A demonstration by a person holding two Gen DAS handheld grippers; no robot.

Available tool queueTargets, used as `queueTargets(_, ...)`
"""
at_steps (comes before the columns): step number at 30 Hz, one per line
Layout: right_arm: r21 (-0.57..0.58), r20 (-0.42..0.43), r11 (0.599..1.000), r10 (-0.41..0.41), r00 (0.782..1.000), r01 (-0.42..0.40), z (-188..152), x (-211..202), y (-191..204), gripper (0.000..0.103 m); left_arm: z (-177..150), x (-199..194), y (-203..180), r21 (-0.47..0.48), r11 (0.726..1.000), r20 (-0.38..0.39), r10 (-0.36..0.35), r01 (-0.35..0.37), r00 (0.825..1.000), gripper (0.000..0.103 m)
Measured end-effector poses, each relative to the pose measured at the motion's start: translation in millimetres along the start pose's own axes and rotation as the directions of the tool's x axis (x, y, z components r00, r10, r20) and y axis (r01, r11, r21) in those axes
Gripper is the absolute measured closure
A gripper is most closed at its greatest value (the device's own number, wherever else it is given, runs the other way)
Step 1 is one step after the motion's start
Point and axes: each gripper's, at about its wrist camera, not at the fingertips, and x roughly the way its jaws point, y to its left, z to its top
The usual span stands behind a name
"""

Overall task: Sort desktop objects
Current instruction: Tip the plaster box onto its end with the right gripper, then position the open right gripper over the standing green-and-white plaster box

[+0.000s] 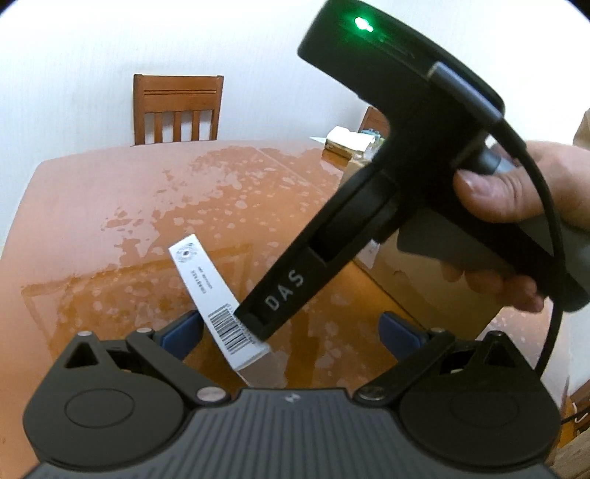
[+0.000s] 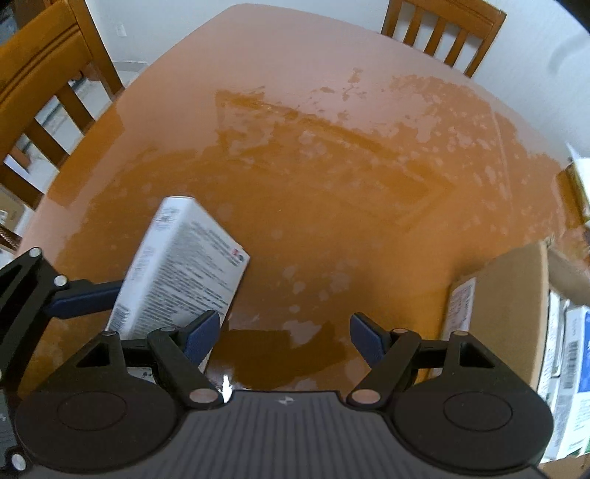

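Table: glossy orange-brown wooden tabletop point(image 2: 332, 184) with pale blotches fills both views.
Chairs: two slatted wooden chairs point(image 2: 40, 92), upper corners, right view.
Box: one white printed carton point(image 2: 184, 265), lower left.
Left gripper point(image 1: 291, 333): blue fingers apart.
Right gripper point(image 2: 284, 339): fingers apart, empty.

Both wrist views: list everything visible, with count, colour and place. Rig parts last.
table: 1, glossy orange-brown with pale blotches, fills both views
white carton: 1, white with print and a barcode, tilted, near edge, between the left gripper's jaws
wooden chairs: 2 in the right wrist view, brown, far edge and left edge
cardboard box: 1, tan with a white label, right side
stacked cartons: count unclear, white and blue, beyond the cardboard box
left gripper: 1, black with blue pads, open
right gripper: 1, black with blue pads, open, nothing between
hand: 1, on the right gripper's handle
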Motion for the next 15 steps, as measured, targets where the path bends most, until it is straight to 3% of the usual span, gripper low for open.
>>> queueTargets(7, 0.07, 0.022, 0.997, 0.044, 0.999, -0.045, -8, -17, -14, 0.021, 7, 5, -16, 0.04, 0.999, -0.006, -0.016, 0.016, 1.0, 0.002)
queueTargets(15, 0.088, 0.044, 0.996, -0.004, 0.999, 0.0, -16, -32, -25, 0.018, 11, 20, -24, 0.077, 0.996, -0.024, -0.031, 0.032, 0.999, 0.002)
